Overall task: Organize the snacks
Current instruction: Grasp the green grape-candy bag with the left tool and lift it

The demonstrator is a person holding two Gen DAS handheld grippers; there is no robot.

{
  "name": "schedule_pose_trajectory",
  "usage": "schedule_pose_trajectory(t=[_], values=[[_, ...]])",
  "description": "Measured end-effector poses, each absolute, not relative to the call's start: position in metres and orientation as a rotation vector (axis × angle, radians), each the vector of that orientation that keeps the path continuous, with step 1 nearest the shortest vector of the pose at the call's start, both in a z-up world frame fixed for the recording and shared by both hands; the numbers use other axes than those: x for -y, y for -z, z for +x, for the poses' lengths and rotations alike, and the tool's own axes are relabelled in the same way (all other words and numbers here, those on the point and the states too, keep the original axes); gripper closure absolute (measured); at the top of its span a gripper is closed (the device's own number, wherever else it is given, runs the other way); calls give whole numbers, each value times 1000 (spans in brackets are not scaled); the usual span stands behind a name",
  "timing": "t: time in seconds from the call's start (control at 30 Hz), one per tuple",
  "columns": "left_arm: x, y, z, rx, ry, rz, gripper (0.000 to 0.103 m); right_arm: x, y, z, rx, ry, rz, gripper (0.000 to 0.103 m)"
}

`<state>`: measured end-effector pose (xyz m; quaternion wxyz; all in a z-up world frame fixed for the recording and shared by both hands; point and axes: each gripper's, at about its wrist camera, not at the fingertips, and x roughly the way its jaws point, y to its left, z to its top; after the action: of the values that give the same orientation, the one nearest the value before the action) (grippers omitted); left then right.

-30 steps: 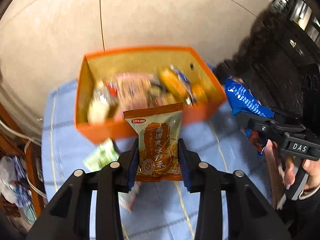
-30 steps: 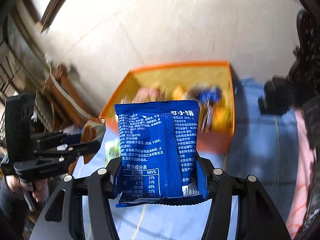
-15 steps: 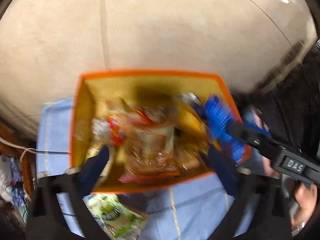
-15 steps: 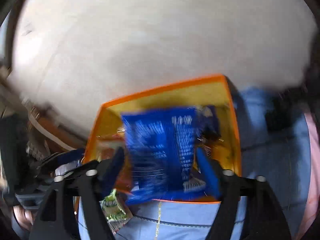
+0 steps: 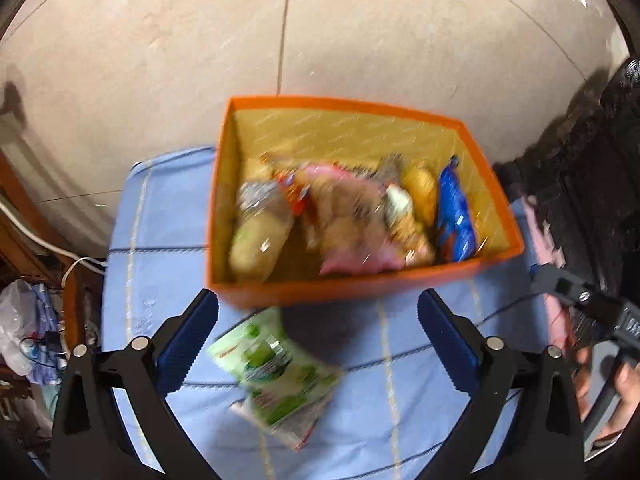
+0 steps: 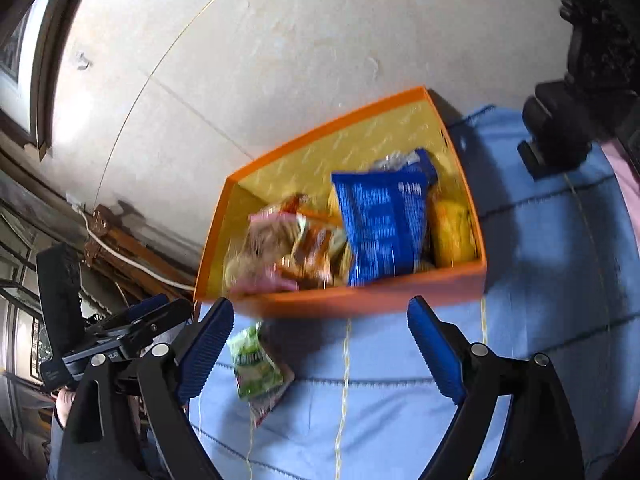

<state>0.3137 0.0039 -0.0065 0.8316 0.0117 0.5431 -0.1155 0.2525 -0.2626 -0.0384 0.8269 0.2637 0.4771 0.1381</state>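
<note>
My left gripper (image 5: 318, 340) stood wide with nothing between its blue pads, and the green snack packet (image 5: 280, 372) lay on the blue cloth (image 5: 168, 240) right under that gap, a little toward my left pad. It was the only snack I could see outside the orange box (image 5: 344, 286), lying just in front of the box's near wall, close to its left corner but not touching it. The packet's long axis ran on a diagonal, from up-left near the box to down-right toward me, so my pads were not square to its narrow sides; I judged a roll of the wrist would be needed before closing.

My right gripper (image 6: 320, 344) was opening, nothing between its pads either, and from there the same packet (image 6: 258, 368) sat off toward its left pad, not centred. So the left hand was the nearer and better lined up of the 2.

Inside the box the blue packet (image 6: 380, 224) lay slanted on the other snacks, toward the right end. The left end of the box looked less full, with yellow floor showing along the near-left wall.

Room for moving seemed fair: open cloth lay around the packet on 3 sides, and the box wall was the 1 edge to mind. My other hand's gripper hung close beside each, so I reckoned they should not both reach in together.
</note>
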Motion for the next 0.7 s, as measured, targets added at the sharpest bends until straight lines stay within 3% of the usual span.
schedule_pose_trajectory(t=[0.33,0.7], values=[[-37,86,269,-1319,167,49,5,233,82,187,-1132,-334,481,13],[-39,129,294,-1398,-55,-204,5,235,110,162,-1196,-353,498,13]])
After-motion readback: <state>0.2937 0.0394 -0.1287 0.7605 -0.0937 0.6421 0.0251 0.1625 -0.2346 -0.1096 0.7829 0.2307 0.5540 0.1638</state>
